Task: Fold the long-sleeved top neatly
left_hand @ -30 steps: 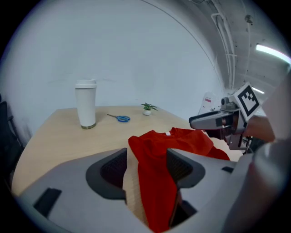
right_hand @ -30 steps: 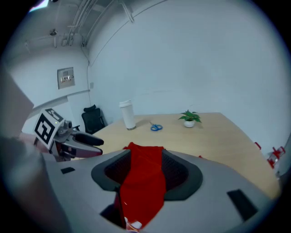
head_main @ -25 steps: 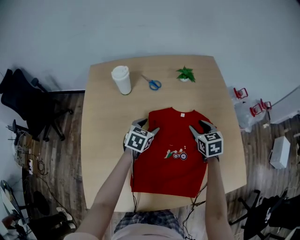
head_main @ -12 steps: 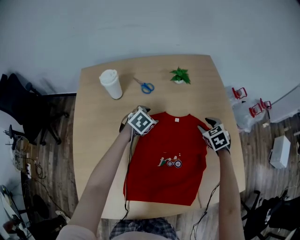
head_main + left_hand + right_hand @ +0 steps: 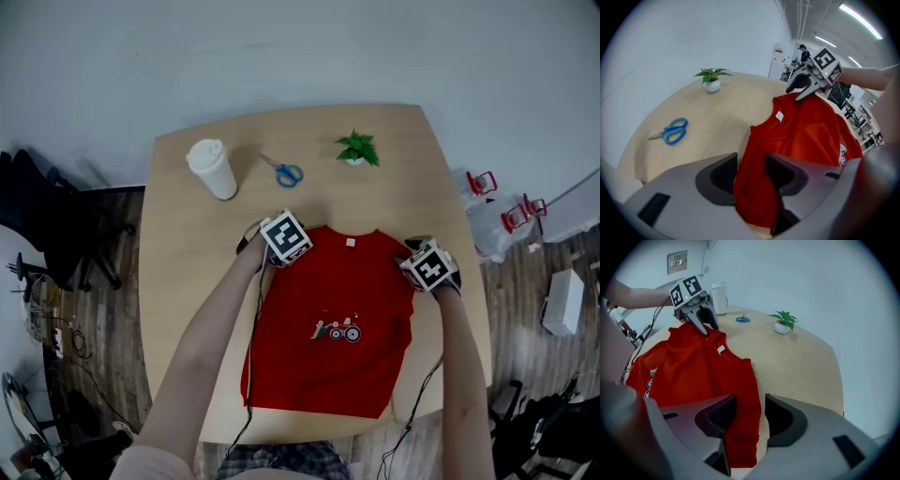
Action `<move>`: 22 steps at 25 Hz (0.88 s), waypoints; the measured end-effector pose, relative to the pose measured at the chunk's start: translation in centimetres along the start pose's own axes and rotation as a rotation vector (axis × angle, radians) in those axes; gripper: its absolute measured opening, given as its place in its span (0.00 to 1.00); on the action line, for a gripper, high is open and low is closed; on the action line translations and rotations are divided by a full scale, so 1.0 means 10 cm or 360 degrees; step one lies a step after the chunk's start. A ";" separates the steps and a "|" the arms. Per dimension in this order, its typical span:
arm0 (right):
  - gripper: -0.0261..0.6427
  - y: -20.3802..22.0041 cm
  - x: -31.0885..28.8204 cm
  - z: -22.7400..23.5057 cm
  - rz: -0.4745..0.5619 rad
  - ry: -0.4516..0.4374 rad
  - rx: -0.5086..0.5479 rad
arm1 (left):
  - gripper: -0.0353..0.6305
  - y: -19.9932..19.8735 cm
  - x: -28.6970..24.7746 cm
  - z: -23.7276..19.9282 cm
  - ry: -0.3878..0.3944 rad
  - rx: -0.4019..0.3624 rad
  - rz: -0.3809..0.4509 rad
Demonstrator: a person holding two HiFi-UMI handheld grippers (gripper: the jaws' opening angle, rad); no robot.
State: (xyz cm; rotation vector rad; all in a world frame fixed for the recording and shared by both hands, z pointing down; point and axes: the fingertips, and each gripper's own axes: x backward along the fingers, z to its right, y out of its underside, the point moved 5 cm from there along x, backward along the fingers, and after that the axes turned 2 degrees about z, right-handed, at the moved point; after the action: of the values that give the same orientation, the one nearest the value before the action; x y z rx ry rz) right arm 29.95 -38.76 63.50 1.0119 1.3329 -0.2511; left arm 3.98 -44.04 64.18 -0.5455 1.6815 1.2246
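A red long-sleeved top (image 5: 337, 319) with a small printed motif lies flat on the wooden table (image 5: 187, 262), collar away from me, sleeves folded in. My left gripper (image 5: 752, 171) is down at its left shoulder. Its jaws have just been closing and still stand apart, with the red shoulder edge between them. My right gripper (image 5: 750, 411) is down at the right shoulder, open, the folded red edge between its jaws and bare wood beside it. In the head view the marker cubes of the left gripper (image 5: 281, 246) and right gripper (image 5: 424, 264) hide the fingertips.
Behind the top stand a white paper cup (image 5: 212, 169), blue-handled scissors (image 5: 283, 172) and a small potted plant (image 5: 356, 148). A black office chair (image 5: 47, 225) is on the floor at the left, small red items (image 5: 502, 202) at the right.
Both grippers have moved away from me, from the top's middle to its shoulders, and have come down onto the cloth. The top lies as before.
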 end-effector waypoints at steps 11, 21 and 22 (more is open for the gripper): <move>0.12 0.02 -0.03 -0.12 0.0009 -0.0173 -0.0078 | 0.15 -0.01 -0.01 0.13 0.0110 -0.0123 -0.0014; 0.08 -0.02 0.07 -0.03 0.0039 -0.0059 -0.0074 | 0.11 -0.14 0.14 0.05 -0.0071 -0.0268 0.0044; 0.08 -0.07 0.11 0.02 0.0064 -0.0007 -0.0084 | 0.11 -0.21 0.18 0.02 -0.0109 -0.0259 0.0088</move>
State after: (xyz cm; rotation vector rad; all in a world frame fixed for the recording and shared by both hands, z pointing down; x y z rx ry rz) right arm 29.96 -38.87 62.15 0.9923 1.3072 -0.1868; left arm 4.87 -44.39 61.58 -0.5519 1.5577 1.4133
